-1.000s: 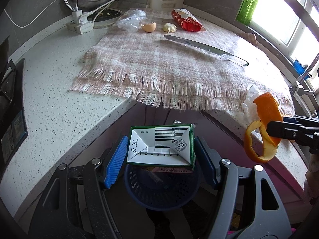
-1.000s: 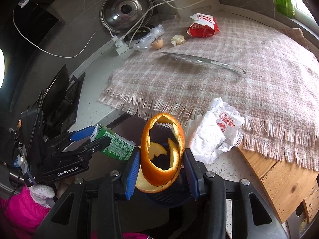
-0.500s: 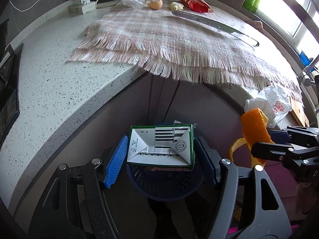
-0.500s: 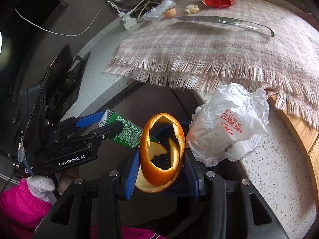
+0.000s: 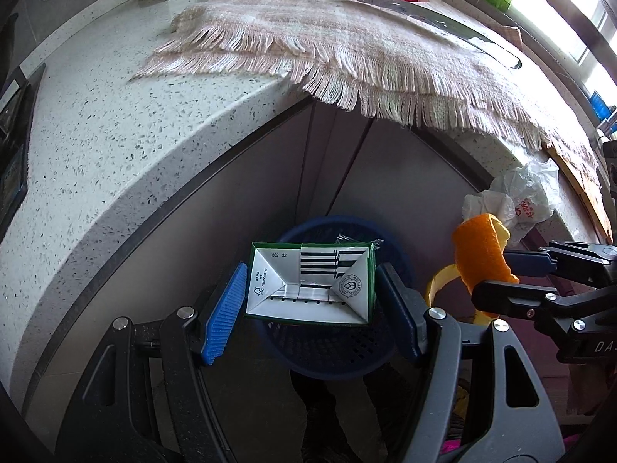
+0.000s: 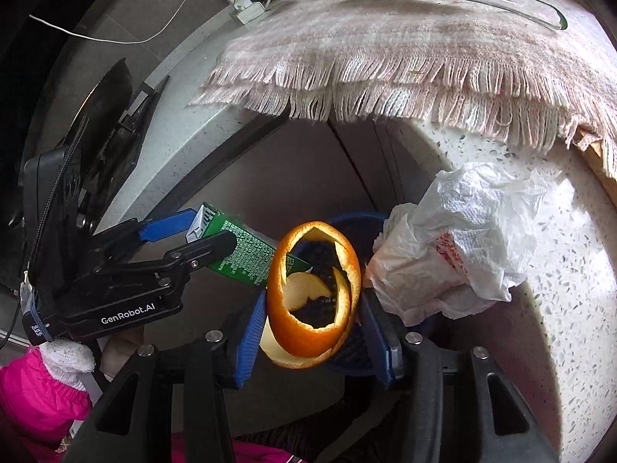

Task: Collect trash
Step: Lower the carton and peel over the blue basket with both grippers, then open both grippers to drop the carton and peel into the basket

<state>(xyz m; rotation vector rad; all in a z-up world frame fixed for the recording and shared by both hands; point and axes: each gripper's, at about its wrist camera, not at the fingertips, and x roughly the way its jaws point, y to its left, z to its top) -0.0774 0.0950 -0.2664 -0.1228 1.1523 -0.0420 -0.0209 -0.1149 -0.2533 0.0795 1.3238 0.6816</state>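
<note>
the counter (image 5: 96, 146) curves round, a fringed cloth (image 5: 347, 38) draped over its edge. below it stands the blue bin (image 5: 327, 351). the left gripper (image 5: 310, 297) clamps a green carton (image 5: 310, 283) right above the bin. the right gripper (image 6: 314, 328) is loosening round an orange peel (image 6: 314, 293), which sits between its opening jaws over the bin. a crumpled bag (image 6: 462, 239) waits on the counter's edge. this looks like the drop step; next, both should let go squarely over the bin.
</note>
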